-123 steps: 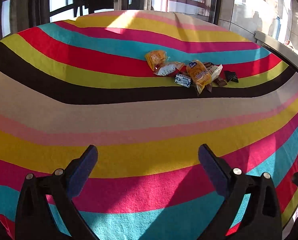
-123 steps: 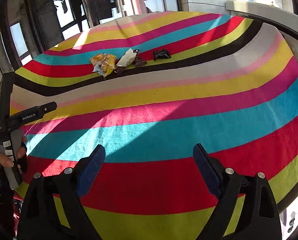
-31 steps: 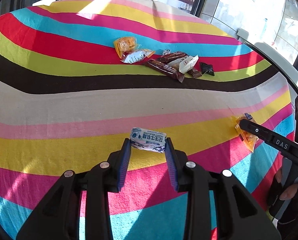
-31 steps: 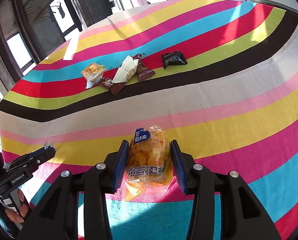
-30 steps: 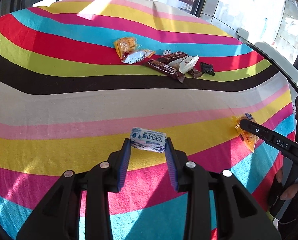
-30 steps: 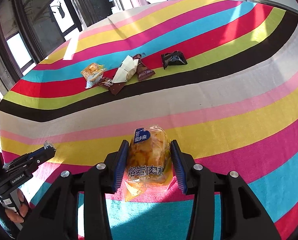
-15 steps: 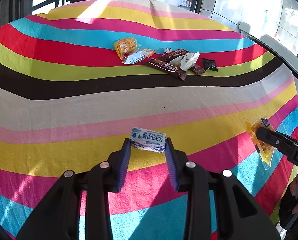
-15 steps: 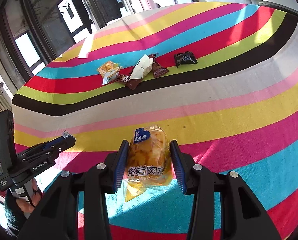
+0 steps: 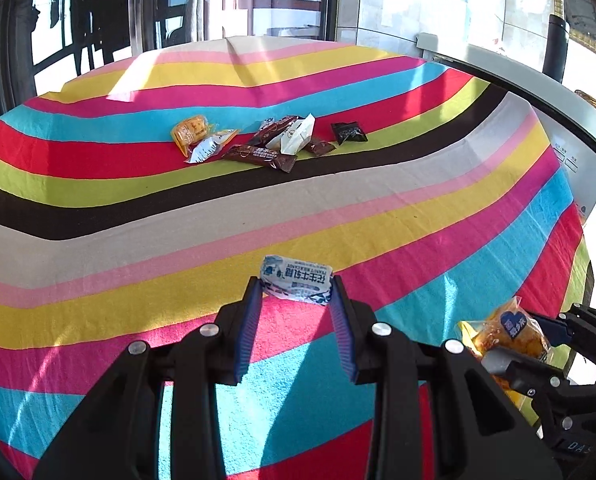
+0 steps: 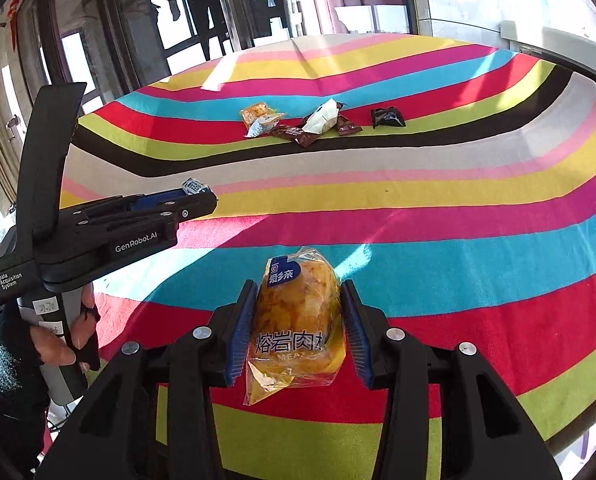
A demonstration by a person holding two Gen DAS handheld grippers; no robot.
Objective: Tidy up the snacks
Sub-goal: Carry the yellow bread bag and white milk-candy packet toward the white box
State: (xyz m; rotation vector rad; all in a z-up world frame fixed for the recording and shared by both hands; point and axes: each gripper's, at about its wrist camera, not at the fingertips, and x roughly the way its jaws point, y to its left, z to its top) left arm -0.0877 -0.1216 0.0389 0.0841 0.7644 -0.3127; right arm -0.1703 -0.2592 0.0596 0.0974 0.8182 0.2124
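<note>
Two snacks ride clamped well short of the snack pile (image 9: 270, 140) — left gripper (image 9: 296, 296) narrowly pinching a white candy (image 9: 296, 282), right gripper (image 10: 298, 320) squeezing a meat-floss bun (image 10: 299, 312) — likely for sorting apart.

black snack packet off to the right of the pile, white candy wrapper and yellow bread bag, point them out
black snack packet (image 9: 349, 132), left wrist view, middle of its face
white candy wrapper (image 9: 296, 279), left wrist view, printed front
yellow bread bag (image 10: 298, 312), right wrist view, middle of the bread

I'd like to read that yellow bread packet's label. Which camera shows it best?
The right wrist view: the yellow bread packet sits front and centre, clamped by the right gripper, its printing facing the lens. The left wrist view catches it only small and side-on at the lower right edge.
</note>
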